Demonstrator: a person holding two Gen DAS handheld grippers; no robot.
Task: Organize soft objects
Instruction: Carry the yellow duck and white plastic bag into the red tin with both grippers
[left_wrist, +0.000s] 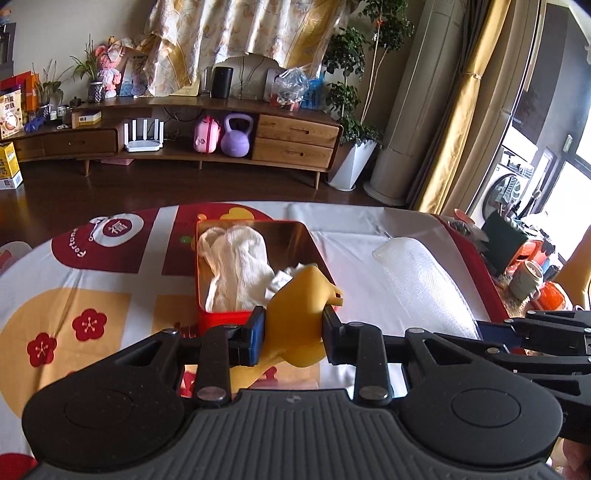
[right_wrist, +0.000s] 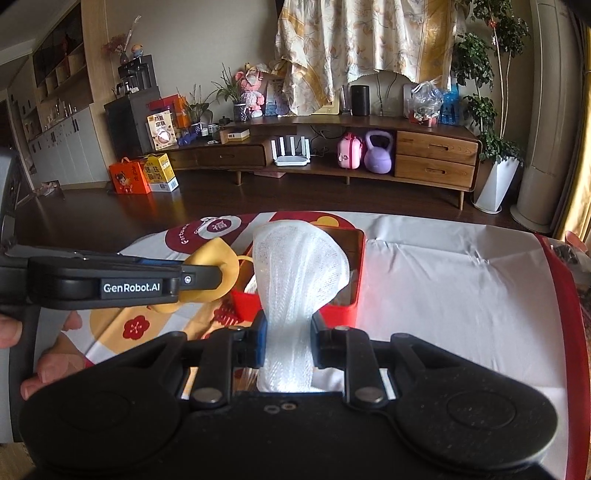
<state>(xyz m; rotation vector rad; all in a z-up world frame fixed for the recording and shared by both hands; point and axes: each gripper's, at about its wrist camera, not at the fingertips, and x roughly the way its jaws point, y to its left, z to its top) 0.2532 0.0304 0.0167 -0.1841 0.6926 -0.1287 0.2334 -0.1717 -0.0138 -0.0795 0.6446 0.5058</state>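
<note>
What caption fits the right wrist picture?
Right gripper holds white mesh foam over the red tin.

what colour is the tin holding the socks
Red tin, with a shiny metallic inside; clearest in the left wrist view.

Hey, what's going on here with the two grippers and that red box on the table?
A person is sorting soft items into a red tin box on a patterned tablecloth. The left gripper is shut on a yellow cloth, holding it at the box's near edge. The right gripper is shut on a white mesh foam sleeve, holding it just in front of the box. A white knit cloth already lies inside the box.
</note>
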